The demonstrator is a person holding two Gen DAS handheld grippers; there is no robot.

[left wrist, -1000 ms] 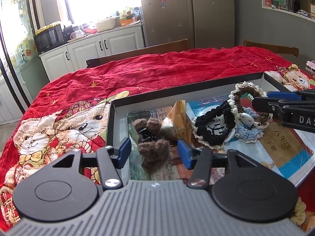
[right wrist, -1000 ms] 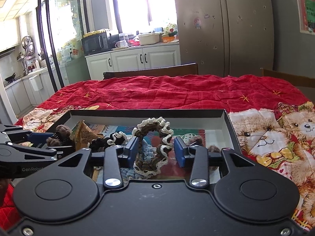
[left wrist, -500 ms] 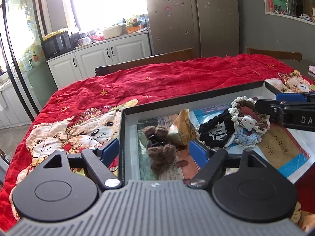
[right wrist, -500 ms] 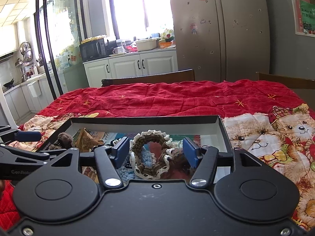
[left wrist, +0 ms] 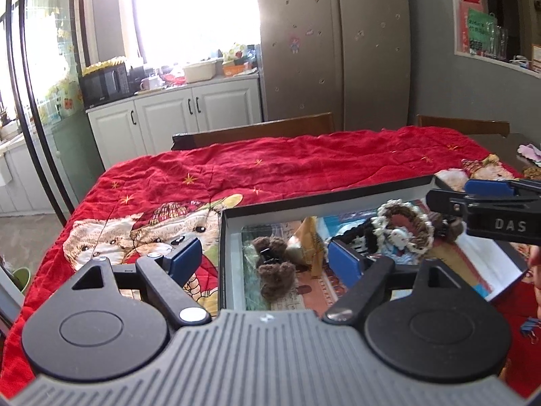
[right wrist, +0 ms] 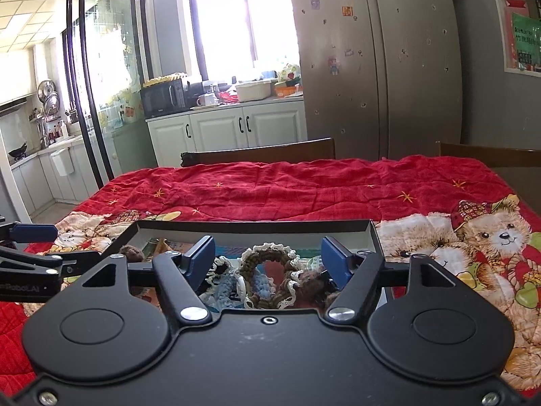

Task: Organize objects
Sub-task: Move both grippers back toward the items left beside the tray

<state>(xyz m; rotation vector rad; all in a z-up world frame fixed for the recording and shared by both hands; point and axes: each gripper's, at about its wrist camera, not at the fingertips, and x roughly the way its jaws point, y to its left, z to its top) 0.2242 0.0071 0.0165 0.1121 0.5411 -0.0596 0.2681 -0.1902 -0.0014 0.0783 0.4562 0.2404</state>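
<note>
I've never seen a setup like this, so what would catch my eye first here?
Probably the red teddy-bear blanket covering the table, with a shallow black box on it. Inside lie crocheted hair scrunchies and a fuzzy brown hair clip. Each open, blue-padded hand-held gripper, left and right, frames the box.

Blown-out window (left wrist: 196, 10) backlight, fisheye-warped edges

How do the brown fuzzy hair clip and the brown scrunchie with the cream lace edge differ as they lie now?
The brown fuzzy clip is a lumpy pair of plush puffs with a black clasp; the lace-edged scrunchie is an open ring, cream-trimmed. The clip lies at the box's left end, ahead of the open left gripper; the scrunchie lies further right, ahead of the open right gripper, propped on other scrunchies. Both are brown, inside the box, ungripped.
</note>
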